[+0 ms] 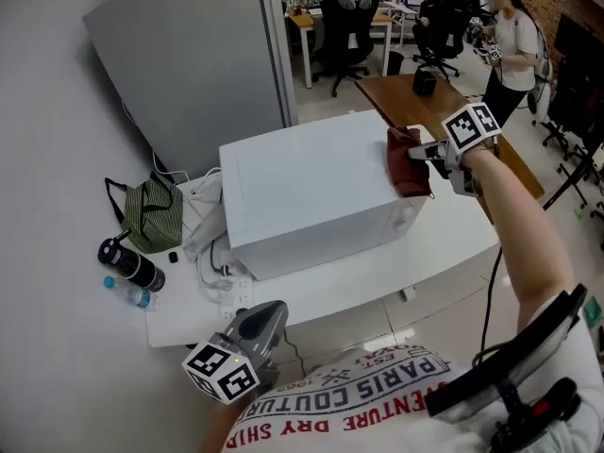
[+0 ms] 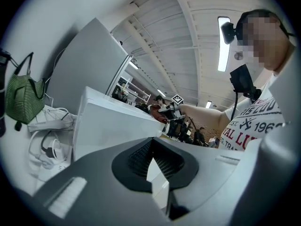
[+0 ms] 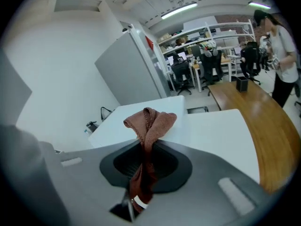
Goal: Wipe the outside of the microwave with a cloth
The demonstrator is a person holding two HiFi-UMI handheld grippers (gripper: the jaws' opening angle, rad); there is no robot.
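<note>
Here, right tongs [image 3: 143,157] tight on cloth [image 3: 151,120]

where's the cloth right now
The reddish-brown cloth is clamped in the right gripper, at the right of the head view. It hangs over the top right edge of the white microwave.
</note>
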